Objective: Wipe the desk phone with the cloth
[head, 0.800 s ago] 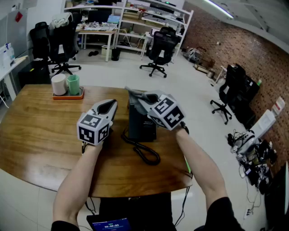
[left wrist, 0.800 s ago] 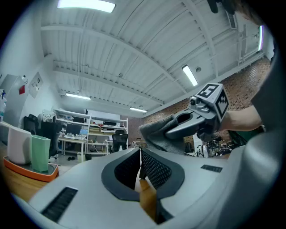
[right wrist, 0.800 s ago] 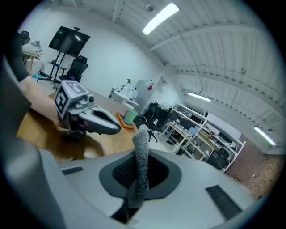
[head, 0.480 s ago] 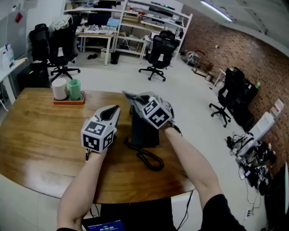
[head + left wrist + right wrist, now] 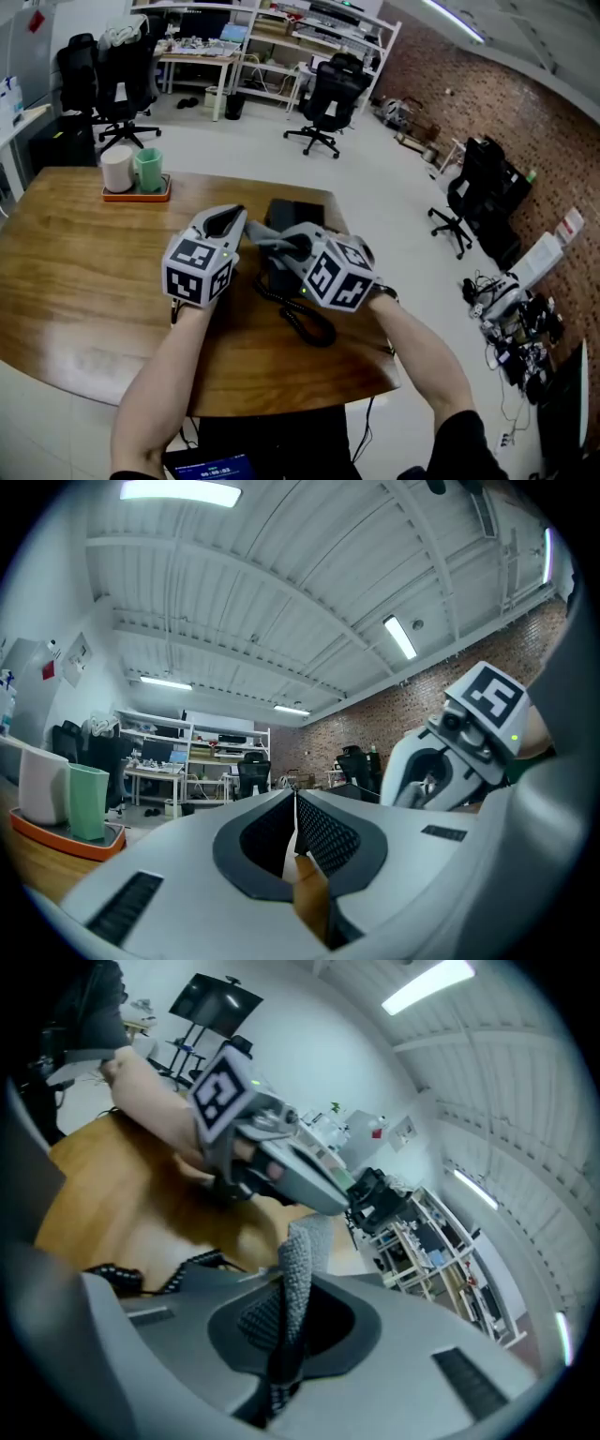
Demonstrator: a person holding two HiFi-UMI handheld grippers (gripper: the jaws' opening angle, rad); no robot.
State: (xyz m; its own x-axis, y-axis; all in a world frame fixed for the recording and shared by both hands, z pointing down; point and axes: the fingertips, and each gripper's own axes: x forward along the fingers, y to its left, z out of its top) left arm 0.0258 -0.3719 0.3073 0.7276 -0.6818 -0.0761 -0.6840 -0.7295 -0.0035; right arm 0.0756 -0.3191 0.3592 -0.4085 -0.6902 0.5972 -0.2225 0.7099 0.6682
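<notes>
the right hand-held gripper [image 5: 286, 1309] is clamping a grey cloth [image 5: 305, 1246] between its jaws and is hanging low over the black desk phone [image 5: 298, 214]; whether the cloth is touching the phone is hard to tell. the phone is sitting on the wooden surface [image 5: 75, 272], its coiled cord [image 5: 307, 324] lying toward the near edge. the left hand-held gripper [image 5: 294, 797] is holding its jaws pressed together on nothing, just beside the phone's left side. a white cup [image 5: 117, 171] and a green cup [image 5: 148, 169] are standing together on an orange tray [image 5: 136, 196], well apart to the far left.
</notes>
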